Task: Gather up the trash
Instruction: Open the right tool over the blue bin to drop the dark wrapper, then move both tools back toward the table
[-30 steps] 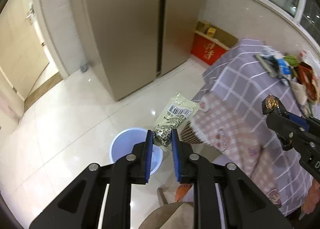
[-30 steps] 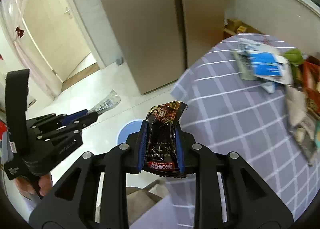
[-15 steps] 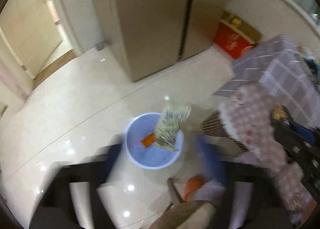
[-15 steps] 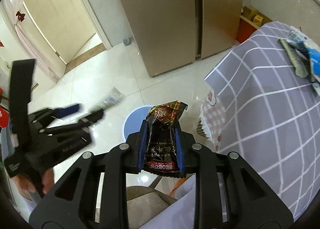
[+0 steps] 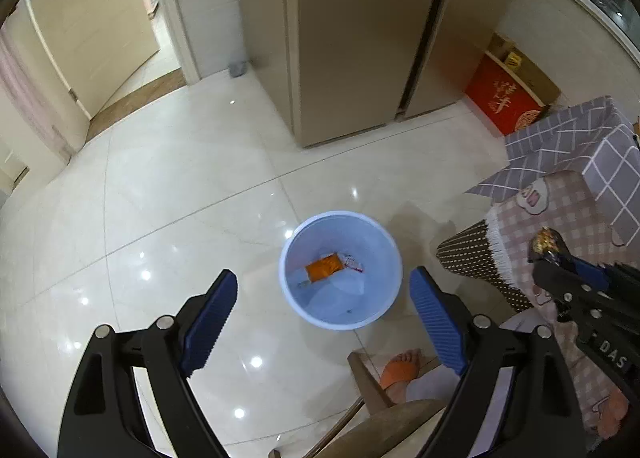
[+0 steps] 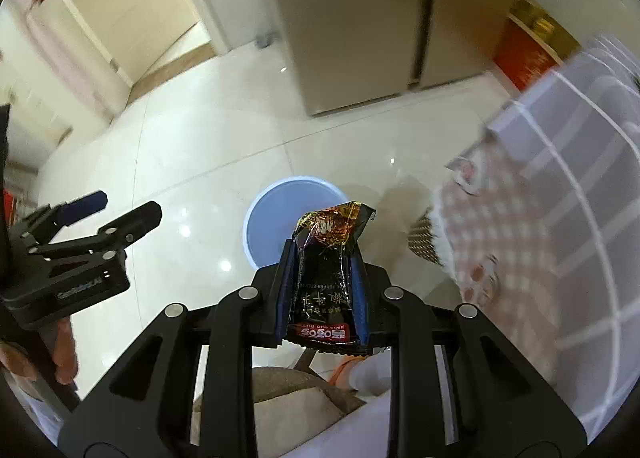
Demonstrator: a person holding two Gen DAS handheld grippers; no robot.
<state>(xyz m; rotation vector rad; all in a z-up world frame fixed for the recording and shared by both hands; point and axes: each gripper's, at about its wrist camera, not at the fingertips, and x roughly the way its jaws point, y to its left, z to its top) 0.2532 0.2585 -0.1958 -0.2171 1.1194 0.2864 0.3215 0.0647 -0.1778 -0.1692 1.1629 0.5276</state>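
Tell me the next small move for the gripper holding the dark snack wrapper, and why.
Probably carry the right gripper a little forward over the blue bin before letting go. It is shut on the dark wrapper, whose top only just overlaps the bin's near rim. The left gripper is open and empty.

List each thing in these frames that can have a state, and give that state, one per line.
left gripper: open, nothing between its pads.
right gripper: shut on the dark snack wrapper.
dark snack wrapper: torn open at the top, upright between the pads.
blue bin: open-topped, standing on the floor, an orange packet and a white scrap inside.
doorway: open.
fridge: doors closed.
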